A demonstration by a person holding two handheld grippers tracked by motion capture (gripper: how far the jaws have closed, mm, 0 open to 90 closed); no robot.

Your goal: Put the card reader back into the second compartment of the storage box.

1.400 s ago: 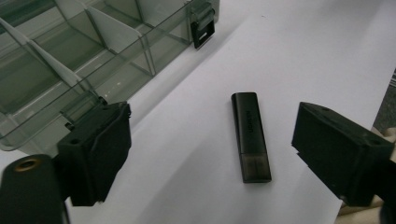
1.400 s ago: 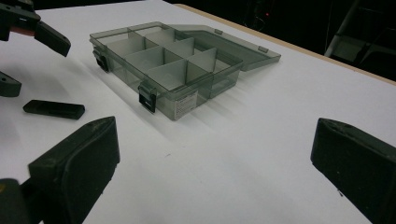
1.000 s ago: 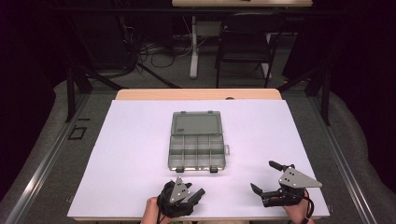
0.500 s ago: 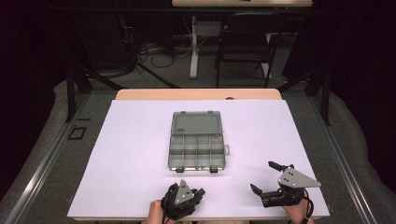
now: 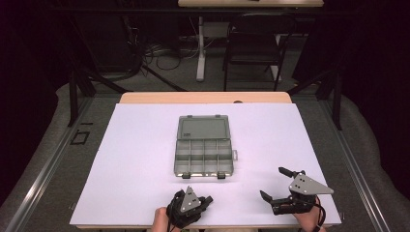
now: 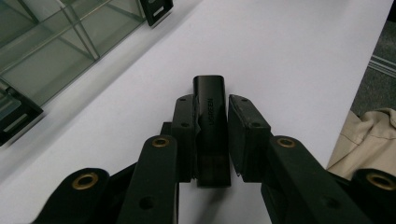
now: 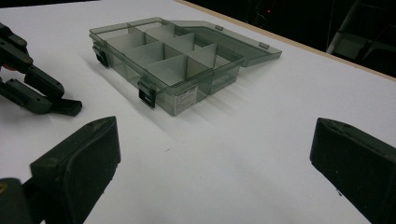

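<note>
On the white sheet near the front edge lies a small black block [image 6: 211, 88] with embossed lettering. My left gripper [image 6: 210, 100] has it between its pads, which have just been closing and now press on both its sides; from above, that left gripper [image 5: 207, 199] sits low on the table, in front of the box. A clear grey compartment box [image 5: 204, 157] stands open mid-table, lid laid back, its cells empty. At the front right my right gripper [image 5: 273, 182] rests wide open, nothing between its pads [image 7: 88, 144]; the box [image 7: 163, 65] lies ahead of it.
White sheet [image 5: 135, 159] covers the wooden table [image 5: 203, 97]. Chair [image 5: 251, 48], table legs and cables stand beyond the far edge. A beige sleeve [image 6: 364, 135] shows off the table's side. Black latches [image 5: 221, 175] face the front.
The left gripper's jaws have drawn together around the black block. Both hands stay where they were, and the right gripper is unchanged.
</note>
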